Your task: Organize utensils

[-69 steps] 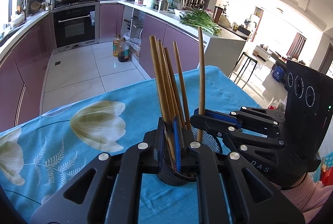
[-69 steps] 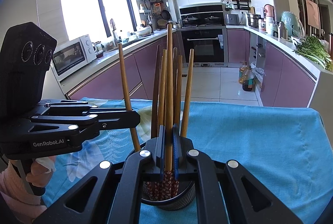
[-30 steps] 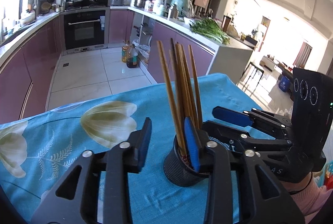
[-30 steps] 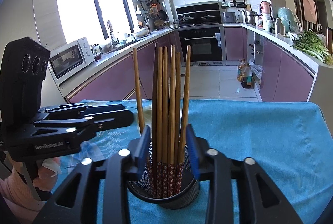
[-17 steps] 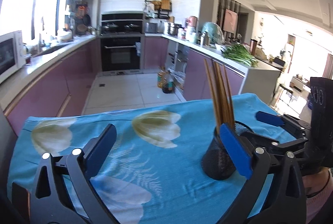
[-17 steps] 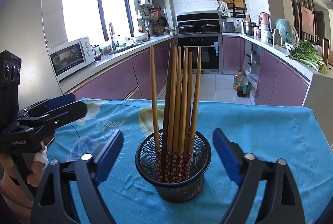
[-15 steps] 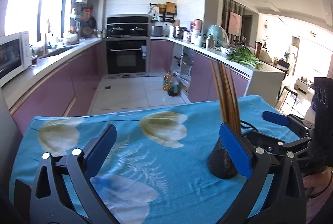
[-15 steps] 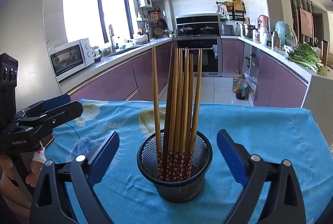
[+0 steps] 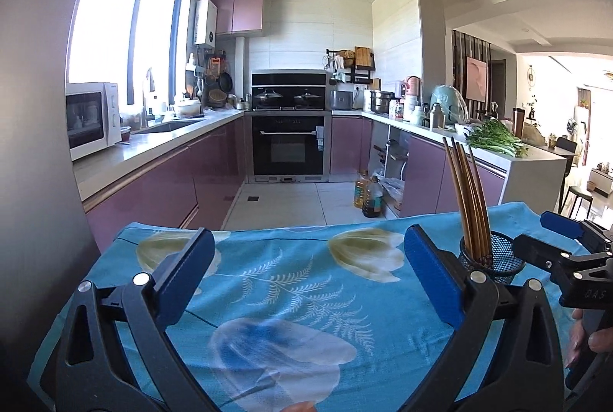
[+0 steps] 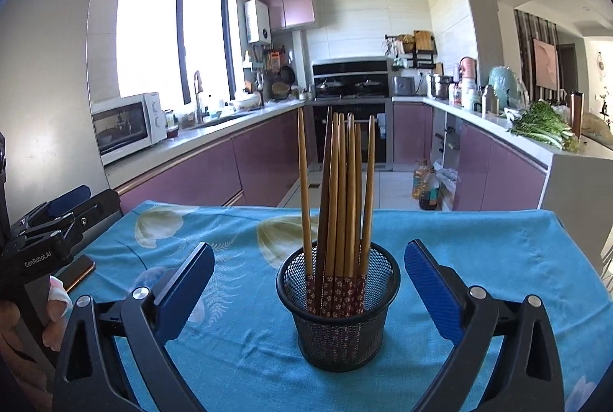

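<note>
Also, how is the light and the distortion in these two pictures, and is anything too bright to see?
Left wrist view: the window is blown out white, the far room at right is overexposed, and straight cabinet lines bend with the fisheye. Right wrist view: the window is also washed out, the ceiling shows glare, while the chopsticks and mesh holder are sharp.

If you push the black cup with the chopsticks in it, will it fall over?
Probably, if pushed up high. The mesh cup looks light, being thin wire, and the chopsticks stand far taller than its rim, so it seems top-heavy. It sits on a tablecloth, which may grip or bunch, making a tip likelier than a slide. A low, slow push should be safer.
</note>
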The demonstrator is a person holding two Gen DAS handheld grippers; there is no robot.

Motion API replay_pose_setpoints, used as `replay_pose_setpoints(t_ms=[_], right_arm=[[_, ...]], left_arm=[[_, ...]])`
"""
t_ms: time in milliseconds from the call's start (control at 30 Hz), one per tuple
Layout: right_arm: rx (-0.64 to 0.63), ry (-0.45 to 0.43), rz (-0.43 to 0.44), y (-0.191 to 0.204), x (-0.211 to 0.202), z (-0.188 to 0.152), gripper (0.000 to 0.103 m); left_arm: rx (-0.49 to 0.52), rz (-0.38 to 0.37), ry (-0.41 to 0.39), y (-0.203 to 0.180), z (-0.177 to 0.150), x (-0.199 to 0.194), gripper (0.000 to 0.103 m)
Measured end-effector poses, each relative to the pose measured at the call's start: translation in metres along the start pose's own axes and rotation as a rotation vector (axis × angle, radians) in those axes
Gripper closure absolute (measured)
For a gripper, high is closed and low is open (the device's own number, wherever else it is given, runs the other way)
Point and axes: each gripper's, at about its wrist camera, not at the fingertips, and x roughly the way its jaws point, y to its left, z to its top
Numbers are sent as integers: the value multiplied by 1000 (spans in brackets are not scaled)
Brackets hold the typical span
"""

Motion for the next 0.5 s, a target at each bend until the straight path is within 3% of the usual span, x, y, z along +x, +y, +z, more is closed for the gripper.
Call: replay_pose_setpoints(t_ms=[500], right_arm=[[-21,-76,-61,10,-19,-2,7]], left_arm=[[-4,50,-55,4,1,-23,6]])
